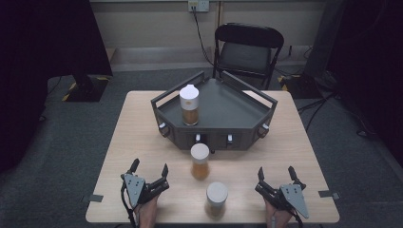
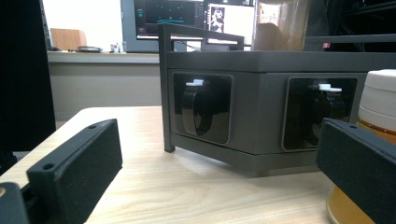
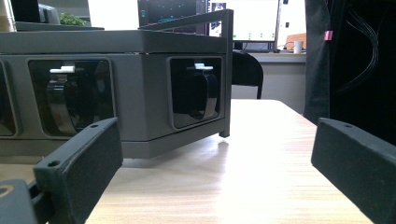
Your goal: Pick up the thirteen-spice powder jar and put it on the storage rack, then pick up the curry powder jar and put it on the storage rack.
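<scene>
A dark grey angular stand (image 1: 228, 107) sits at the table's far middle, and a white-capped bottle (image 1: 189, 105) of amber stuff stands upright on its left side. A second amber bottle (image 1: 200, 161) stands on the table just in front of the stand. A third, white-topped bottle (image 1: 216, 195) stands near the front edge. My left gripper (image 1: 150, 167) rests open left of these two bottles, and my right gripper (image 1: 275, 172) rests open to their right. In the left gripper view the left gripper (image 2: 219, 144) faces the stand (image 2: 261, 70), with a bottle (image 2: 383, 107) behind its right jaw. The right gripper (image 3: 217, 144) faces the stand's corner (image 3: 140, 46).
The stand has raised rails and small recessed windows with dark clips (image 2: 196, 109) along its front faces. A black folding chair (image 1: 247, 50) stands behind the table. Bare wooden tabletop (image 1: 138, 137) lies left and right of the stand. Tape marks (image 1: 328, 194) sit at the table's front corners.
</scene>
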Demonstrator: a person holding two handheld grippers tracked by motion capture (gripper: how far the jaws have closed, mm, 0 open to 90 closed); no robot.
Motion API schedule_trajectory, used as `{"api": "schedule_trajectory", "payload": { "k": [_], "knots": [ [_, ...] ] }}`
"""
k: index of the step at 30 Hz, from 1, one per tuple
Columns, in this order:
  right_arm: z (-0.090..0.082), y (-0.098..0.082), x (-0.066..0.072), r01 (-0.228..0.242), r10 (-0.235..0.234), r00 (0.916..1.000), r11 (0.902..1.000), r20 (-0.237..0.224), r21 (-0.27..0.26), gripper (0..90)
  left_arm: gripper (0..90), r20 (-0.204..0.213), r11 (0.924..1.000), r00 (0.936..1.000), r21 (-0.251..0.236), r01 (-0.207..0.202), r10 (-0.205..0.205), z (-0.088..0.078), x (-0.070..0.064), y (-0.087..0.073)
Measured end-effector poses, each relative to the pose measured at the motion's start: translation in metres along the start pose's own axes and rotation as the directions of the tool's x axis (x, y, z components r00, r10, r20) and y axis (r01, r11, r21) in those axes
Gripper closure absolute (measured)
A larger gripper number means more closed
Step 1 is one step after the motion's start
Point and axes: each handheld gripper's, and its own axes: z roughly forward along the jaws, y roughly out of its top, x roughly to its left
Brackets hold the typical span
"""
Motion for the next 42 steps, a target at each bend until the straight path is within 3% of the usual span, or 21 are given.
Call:
{"api": "schedule_trajectory", "payload": {
  "k": [4,10,15,24,33,42],
  "knots": [
    [0.000,0.000,0.000,0.000,0.000,1.0000,1.0000,0.000,0.000,0.8,0.1,-0.007,0.9993,0.9993,0.008,-0.038,0.038,0.001,-0.002,-0.003],
    [0.000,0.000,0.000,0.000,0.000,1.0000,1.0000,-0.001,0.000,0.9,0.1,-0.012,0.9994,0.9995,0.016,-0.029,0.030,0.001,-0.002,-0.008],
    [0.000,0.000,0.000,0.000,0.000,1.0000,1.0000,0.000,0.000,0.9,0.3,-0.024,0.9987,0.9986,0.019,-0.047,0.048,0.001,-0.005,-0.009],
    [0.000,0.000,0.000,0.000,0.000,1.0000,1.0000,-0.001,0.000,0.9,0.2,-0.044,0.9998,0.9989,0.006,-0.017,0.017,0.001,-0.005,-0.012],
    [0.000,0.000,0.000,-0.002,0.002,1.0000,1.0000,0.000,0.000,0.9,0.3,-0.048,0.9998,0.9987,0.006,-0.018,0.018,0.001,-0.006,-0.012],
    [0.000,0.002,-0.007,-0.021,0.021,0.9994,0.9998,-0.027,0.002,0.2,0.3,-0.049,0.9998,0.9987,0.006,-0.018,0.018,0.001,-0.006,-0.012]
  ]
}}
